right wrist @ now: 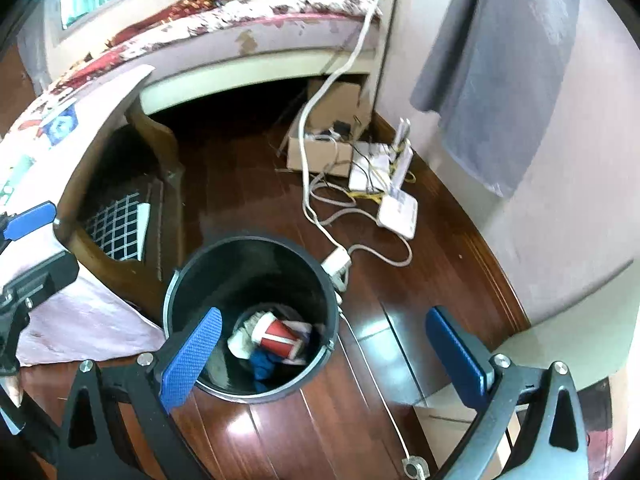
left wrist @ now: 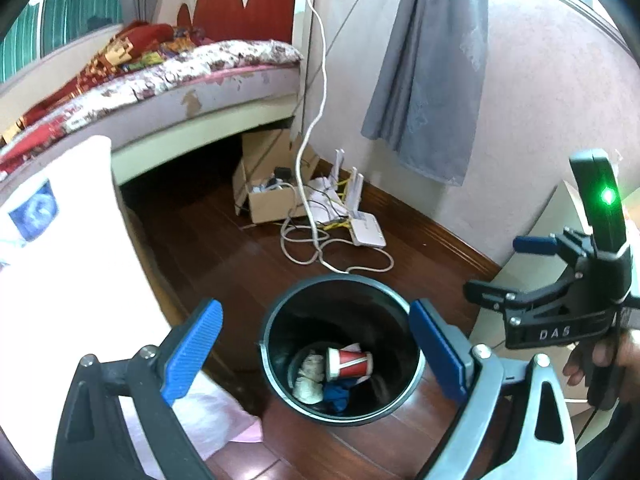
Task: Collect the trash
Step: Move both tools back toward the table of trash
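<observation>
Left tongs (left wrist: 316, 354) and right tongs (right wrist: 324, 354), both released and empty, above bin (left wrist: 272, 332) holding red cup (left wrist: 350, 363); cup lies at centre.

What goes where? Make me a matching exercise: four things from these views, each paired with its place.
Things:
1. red paper cup
2. cardboard box
3. grey cloth
4. white router

Places:
A. hanging against the wall
B. lying flat on the wooden floor
C. inside the black bin
D. tucked partly under the bed

Pairs: 1-C, 2-D, 3-A, 4-B
</observation>
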A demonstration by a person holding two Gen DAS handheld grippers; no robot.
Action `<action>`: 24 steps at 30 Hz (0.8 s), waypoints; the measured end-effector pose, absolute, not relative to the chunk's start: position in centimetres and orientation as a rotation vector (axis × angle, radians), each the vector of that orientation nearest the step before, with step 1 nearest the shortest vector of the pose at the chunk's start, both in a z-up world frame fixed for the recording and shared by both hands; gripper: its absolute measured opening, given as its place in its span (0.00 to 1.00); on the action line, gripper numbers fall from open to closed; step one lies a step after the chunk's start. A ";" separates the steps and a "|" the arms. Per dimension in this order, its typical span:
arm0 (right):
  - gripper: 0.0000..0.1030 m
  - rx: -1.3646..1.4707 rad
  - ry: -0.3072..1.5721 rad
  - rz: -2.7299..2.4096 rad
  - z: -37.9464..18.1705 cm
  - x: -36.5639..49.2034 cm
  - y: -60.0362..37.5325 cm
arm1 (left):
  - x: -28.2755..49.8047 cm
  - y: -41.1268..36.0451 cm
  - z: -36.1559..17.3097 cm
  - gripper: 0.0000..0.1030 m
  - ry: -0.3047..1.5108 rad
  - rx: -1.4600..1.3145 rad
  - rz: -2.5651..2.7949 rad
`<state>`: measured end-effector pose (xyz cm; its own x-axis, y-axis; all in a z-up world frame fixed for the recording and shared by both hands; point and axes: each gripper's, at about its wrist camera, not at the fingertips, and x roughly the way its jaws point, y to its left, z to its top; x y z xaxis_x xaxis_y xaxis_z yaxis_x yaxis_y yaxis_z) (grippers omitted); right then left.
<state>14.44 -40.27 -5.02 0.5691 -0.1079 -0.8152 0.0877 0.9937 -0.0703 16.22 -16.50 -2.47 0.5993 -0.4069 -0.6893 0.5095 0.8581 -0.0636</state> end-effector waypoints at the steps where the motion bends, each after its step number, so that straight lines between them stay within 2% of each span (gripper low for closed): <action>1: 1.00 -0.025 0.950 -0.106 -4.6 14.5 -39.8 | 16.1 -16.0 -2.1 0.93 0.750 0.153 -0.524; 14: 1.00 -0.074 0.851 0.034 -0.3 17.2 -31.3 | 16.0 -7.4 1.3 0.93 0.674 0.114 -0.387; 24: 1.00 -0.128 0.780 0.212 1.0 20.4 -20.2 | 16.1 3.6 1.7 0.93 0.637 0.054 -0.185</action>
<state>20.42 -20.19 1.04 0.6915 0.1416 -0.7084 -0.2362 0.9710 -0.0364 16.09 3.60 1.74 0.7880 -0.1546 -0.5960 0.1879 0.9822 -0.0063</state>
